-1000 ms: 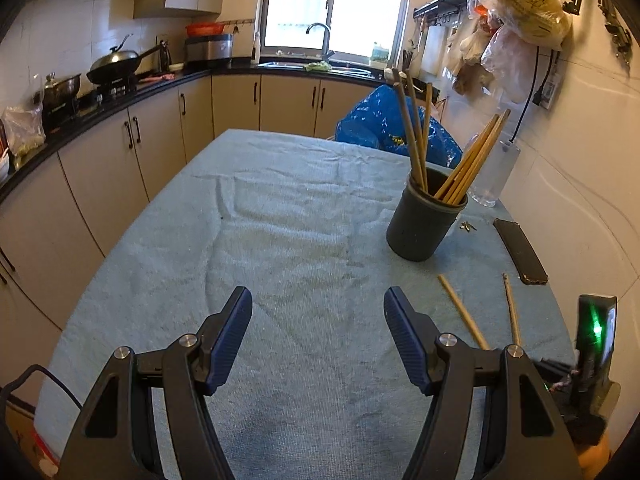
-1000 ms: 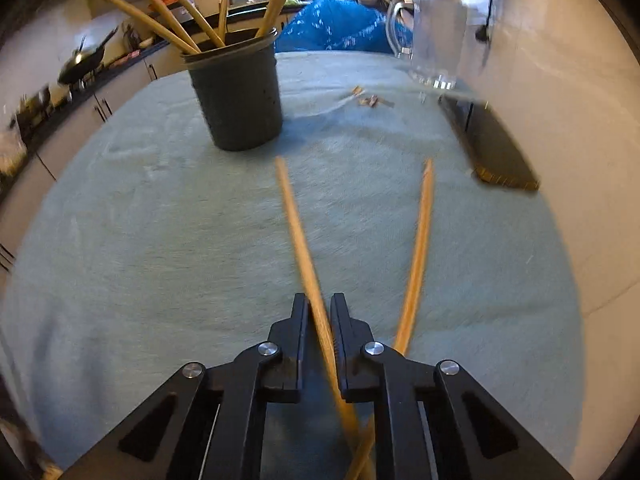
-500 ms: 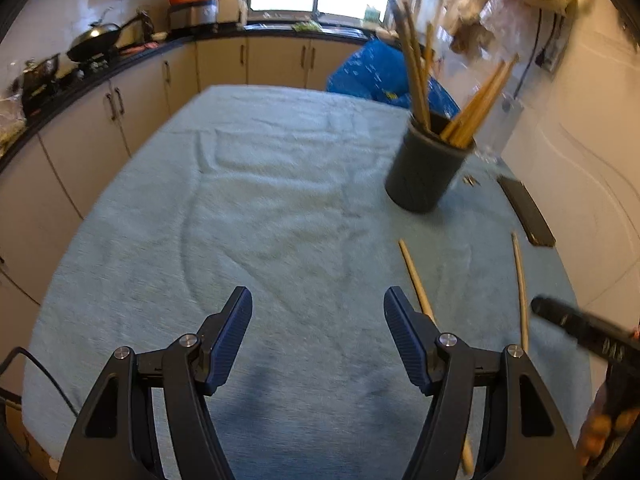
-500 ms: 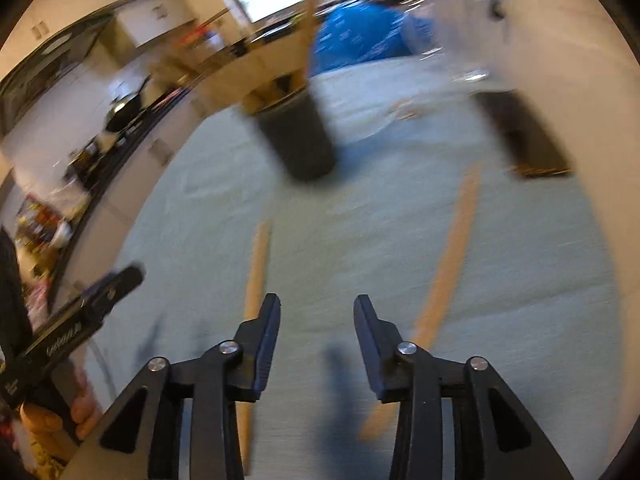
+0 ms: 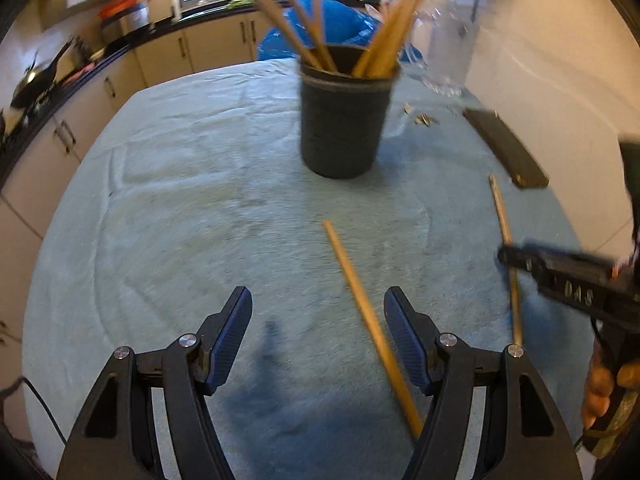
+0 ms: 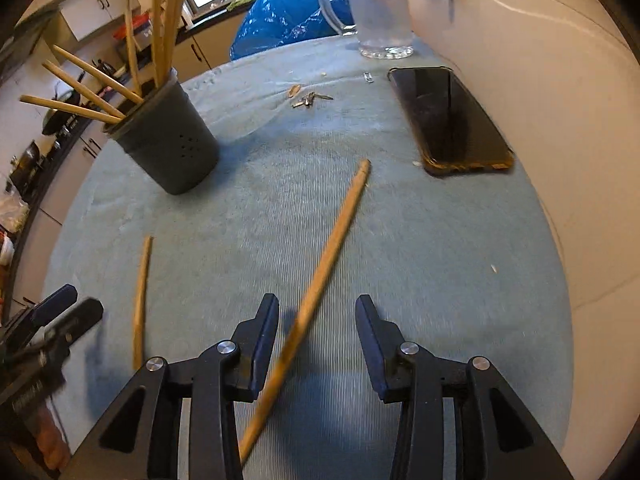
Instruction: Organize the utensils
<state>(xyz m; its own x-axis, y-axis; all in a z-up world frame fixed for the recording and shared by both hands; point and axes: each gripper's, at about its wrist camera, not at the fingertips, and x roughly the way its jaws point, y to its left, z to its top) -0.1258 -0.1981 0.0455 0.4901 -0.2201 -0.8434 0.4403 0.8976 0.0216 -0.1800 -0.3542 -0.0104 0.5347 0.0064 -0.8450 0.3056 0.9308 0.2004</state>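
A dark grey holder [image 5: 344,116] with several wooden chopsticks stands on the light blue cloth; it also shows in the right wrist view [image 6: 168,144]. Two loose chopsticks lie on the cloth. My left gripper [image 5: 318,336] is open, with the left chopstick [image 5: 370,320] lying between its fingers near the right one. My right gripper [image 6: 316,344] is open over the right chopstick [image 6: 320,284], which lies between its fingers. The left chopstick also shows in the right wrist view [image 6: 140,304], and the right chopstick in the left wrist view [image 5: 505,240].
A black phone [image 6: 448,120] lies at the right by the wall, also in the left wrist view [image 5: 506,148]. A glass mug [image 6: 380,12] stands behind it. Small keys [image 6: 310,99] lie mid-table. A blue bag [image 6: 280,16] is beyond the table's far edge.
My right gripper opened, let go of the left chopstick and shifted right over the other one. My left gripper moved forward and right over the released chopstick.
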